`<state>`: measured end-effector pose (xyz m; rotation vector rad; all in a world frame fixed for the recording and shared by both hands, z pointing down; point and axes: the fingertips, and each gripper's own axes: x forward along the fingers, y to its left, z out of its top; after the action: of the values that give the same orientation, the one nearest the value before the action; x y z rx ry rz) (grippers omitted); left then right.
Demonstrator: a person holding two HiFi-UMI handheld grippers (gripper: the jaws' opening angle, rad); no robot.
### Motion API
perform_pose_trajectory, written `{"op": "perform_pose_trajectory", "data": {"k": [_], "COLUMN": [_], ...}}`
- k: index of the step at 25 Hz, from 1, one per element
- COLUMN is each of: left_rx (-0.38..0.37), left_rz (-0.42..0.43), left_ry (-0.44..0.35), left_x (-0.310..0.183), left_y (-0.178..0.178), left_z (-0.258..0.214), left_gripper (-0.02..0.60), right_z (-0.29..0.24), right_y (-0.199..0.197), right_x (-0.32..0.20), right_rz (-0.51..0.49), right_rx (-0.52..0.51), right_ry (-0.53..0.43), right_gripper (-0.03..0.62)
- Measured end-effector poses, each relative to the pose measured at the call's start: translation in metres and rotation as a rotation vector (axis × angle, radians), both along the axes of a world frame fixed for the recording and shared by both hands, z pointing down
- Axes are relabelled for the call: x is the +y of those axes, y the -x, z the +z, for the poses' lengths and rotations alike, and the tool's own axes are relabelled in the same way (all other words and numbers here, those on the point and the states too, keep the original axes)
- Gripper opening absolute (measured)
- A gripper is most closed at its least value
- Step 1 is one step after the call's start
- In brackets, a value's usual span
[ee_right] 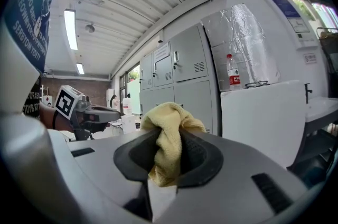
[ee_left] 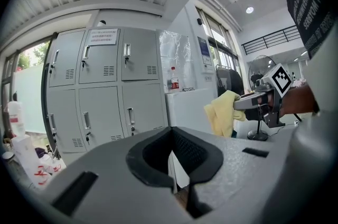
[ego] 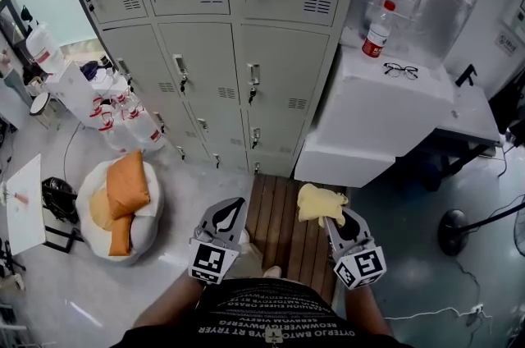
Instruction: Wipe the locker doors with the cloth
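Approach seems the step in hand: the right tongs (ego: 336, 215) are clamped on the cloth (ego: 320, 203), a crumpled yellow wad bulging past their tips, well short of the locker doors (ego: 279, 67) ahead (not yet touched). The left tongs (ego: 232, 212) are closed on nothing. The next move calls for reaching forward and pressing the cloth flat.

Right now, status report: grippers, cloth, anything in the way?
Right gripper shut on yellow cloth. Left gripper shut, empty. Locker doors ahead, cloth not touching them. White cabinet close on the right.
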<state>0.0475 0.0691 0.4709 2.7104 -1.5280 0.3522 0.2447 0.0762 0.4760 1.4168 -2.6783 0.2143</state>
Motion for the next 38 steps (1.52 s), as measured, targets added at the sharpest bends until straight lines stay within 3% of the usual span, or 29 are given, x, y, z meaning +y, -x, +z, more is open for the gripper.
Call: {"op": "perform_pose_trajectory", "data": {"k": [20, 38], "left_rx": [0.029, 0.064], "left_rz": [0.037, 0.081], "left_ry": [0.022, 0.027], "left_x": [-0.098, -0.193], "left_y": [0.052, 0.077], "left_z": [0.013, 0.017], "left_gripper": [0.005, 0.005], "right_z": [0.005, 0.001], "right_y": [0.072, 0.105], "right_x": [-0.094, -0.18], "right_rz": [-0.001, 0.028], "right_rx": [0.012, 0.033], "right_ry": [0.025, 0.023], "right_gripper": [0.075, 0.075]}}
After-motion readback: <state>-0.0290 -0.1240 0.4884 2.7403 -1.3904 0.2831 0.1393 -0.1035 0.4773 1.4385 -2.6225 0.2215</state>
